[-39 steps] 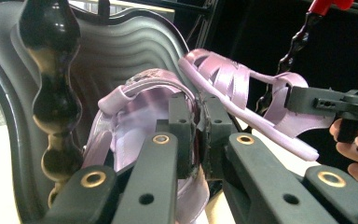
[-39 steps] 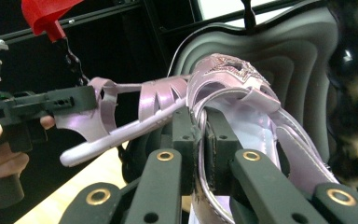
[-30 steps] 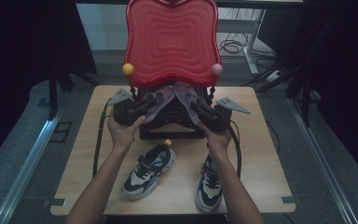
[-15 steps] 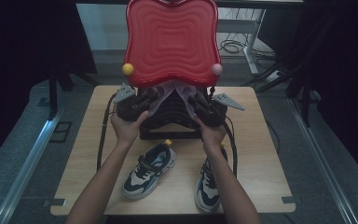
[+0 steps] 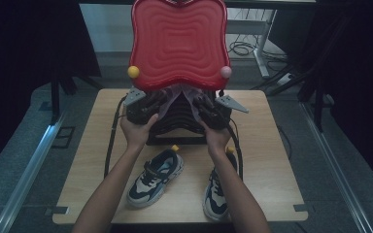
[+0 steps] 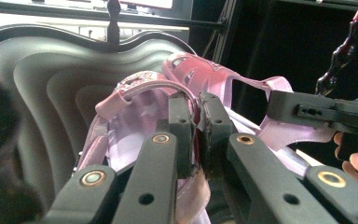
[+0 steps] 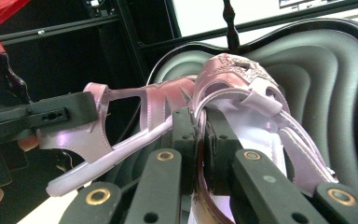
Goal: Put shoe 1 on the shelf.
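Since your hands moved up-frame, both grippers, L (image 5: 151,103) & R (image 5: 203,104), clamp pink sandals (image 6: 140,100) on black shelf (image 5: 177,119); placing's near done.

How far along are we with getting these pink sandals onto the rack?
In hand: the left gripper is shut on one pink sandal, the right gripper on the other sandal, both held over the black shelf. Nothing looks finished. Left: setting them down, and the two sneakers lying on the table.
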### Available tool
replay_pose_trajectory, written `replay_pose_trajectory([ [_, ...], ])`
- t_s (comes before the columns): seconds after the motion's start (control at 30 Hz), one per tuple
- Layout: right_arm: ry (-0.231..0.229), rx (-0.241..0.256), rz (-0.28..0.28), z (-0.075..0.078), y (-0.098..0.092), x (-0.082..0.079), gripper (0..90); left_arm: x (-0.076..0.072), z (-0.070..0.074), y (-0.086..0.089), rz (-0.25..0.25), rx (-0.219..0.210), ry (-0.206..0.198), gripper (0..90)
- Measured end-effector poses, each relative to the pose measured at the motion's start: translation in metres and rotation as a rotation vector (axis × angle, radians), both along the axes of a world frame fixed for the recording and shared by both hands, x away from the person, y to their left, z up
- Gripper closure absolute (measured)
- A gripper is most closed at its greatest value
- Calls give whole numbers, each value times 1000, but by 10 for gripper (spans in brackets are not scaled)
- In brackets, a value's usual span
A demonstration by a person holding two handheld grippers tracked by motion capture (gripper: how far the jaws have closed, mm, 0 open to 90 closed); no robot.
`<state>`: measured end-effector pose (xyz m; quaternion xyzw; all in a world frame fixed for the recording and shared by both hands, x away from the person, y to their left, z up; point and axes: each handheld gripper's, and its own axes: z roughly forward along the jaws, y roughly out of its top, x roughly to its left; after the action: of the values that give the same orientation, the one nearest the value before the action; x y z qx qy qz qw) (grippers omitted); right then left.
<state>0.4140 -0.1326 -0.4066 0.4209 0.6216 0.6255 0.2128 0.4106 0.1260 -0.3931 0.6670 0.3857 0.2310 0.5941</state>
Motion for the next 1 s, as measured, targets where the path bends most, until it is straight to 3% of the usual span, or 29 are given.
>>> replay_pose_trajectory([
  [0.37,-41,-30,-14,0,8,11,850,5,-4,-1,42,14,-47,847],
  [0.47,-31,-41,-20,-4,7,14,850,6,-11,1,40,5,-46,846],
  [0.63,-27,-61,-33,-9,6,13,849,3,-18,-3,33,26,-58,846],
  [0.87,0,-89,-39,-17,-1,11,845,-1,-31,-11,12,64,-41,841],
  [0.93,25,-96,-28,-20,-2,13,845,-2,-35,-13,8,74,-35,838],
  [1.0,59,-134,-11,-22,-2,13,844,-2,-39,-12,3,76,-24,833],
])
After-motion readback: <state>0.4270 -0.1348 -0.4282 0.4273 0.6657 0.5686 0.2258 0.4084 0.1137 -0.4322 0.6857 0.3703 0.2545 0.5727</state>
